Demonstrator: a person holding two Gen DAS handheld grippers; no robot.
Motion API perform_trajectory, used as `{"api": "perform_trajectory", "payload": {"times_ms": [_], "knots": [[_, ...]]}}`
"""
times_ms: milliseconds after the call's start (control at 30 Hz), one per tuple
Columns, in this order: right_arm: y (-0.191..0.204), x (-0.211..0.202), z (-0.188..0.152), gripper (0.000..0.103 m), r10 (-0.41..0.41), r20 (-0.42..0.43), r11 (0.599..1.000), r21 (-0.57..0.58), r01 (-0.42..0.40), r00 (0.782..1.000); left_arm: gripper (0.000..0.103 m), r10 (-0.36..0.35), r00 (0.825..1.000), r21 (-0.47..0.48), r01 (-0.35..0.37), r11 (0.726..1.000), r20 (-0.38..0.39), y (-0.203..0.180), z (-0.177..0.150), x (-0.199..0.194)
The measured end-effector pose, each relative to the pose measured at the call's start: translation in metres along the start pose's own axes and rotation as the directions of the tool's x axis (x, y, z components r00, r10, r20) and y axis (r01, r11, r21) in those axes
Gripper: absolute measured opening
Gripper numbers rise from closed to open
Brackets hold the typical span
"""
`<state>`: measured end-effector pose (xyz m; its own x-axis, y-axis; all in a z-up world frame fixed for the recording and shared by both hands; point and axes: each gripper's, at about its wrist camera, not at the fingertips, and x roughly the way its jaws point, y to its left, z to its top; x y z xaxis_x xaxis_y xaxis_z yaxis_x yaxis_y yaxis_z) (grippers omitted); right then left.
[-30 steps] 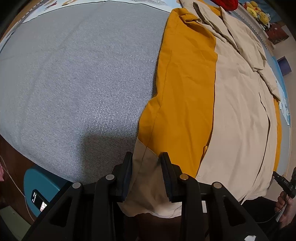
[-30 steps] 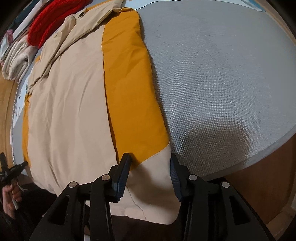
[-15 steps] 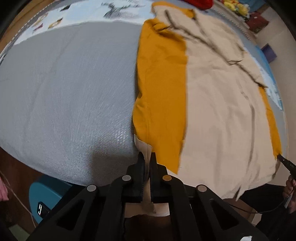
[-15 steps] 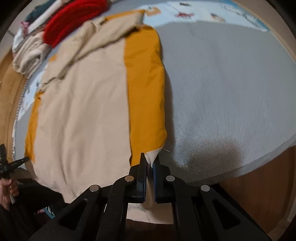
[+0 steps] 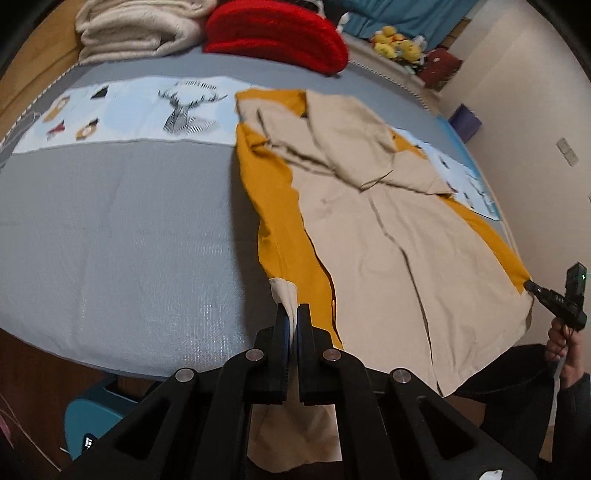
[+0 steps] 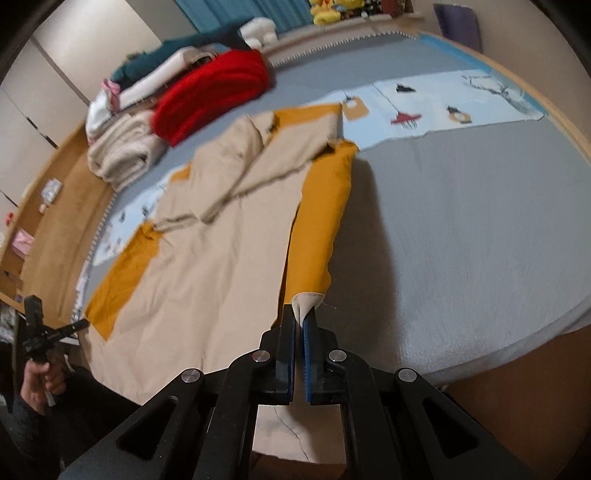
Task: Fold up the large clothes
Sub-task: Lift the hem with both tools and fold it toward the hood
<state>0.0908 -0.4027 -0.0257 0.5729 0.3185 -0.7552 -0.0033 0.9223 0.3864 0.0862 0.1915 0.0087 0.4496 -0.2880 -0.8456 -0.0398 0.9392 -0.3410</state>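
Note:
A large beige coat [image 5: 369,229] with mustard lining lies spread on the grey bed [image 5: 110,240], its collar at the far end. One long edge is folded in, so a mustard strip [image 5: 284,206] shows. My left gripper [image 5: 293,311] is shut on the beige hem corner at the near end of that strip and holds it above the bed. In the right wrist view the coat [image 6: 207,251] shows its other mustard strip [image 6: 321,221], and my right gripper [image 6: 300,314] is shut on that side's hem corner, also lifted. Loose hem cloth hangs below both grippers.
A red blanket [image 5: 277,33] and a cream blanket [image 5: 136,29] are stacked at the head of the bed, behind a pale blue printed strip [image 5: 147,107]. Yellow plush toys [image 5: 397,46] sit beyond. A teal stool [image 5: 96,406] stands on the wooden floor near the bed edge.
Both grippers went from open around the hem corners to shut on them. Then both rose, lifting the corners, and more of the bed and room came into view.

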Motion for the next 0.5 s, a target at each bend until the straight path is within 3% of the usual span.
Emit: {"api": "perform_trajectory", "payload": {"times_ms": [167,367,500], "knots": [[0.006,-0.028,-0.007,0.003,0.034,0.023,0.999,-0.009,-0.033,0.999,0.002,-0.057,0.998,0.025,0.057,0.998,0.015,-0.009,-0.008,-0.033],[0.003,-0.082,-0.039,0.003,0.075,0.073,0.997,0.010,-0.076,0.995,0.002,-0.127,0.992,0.059,0.126,0.990,0.007,-0.013,-0.037,-0.074],[-0.002,-0.120,-0.060,0.003,0.096,0.124,0.994,0.047,-0.102,0.988,0.002,-0.157,0.988,0.033,0.157,0.987,0.011,-0.003,-0.045,-0.088]]}}
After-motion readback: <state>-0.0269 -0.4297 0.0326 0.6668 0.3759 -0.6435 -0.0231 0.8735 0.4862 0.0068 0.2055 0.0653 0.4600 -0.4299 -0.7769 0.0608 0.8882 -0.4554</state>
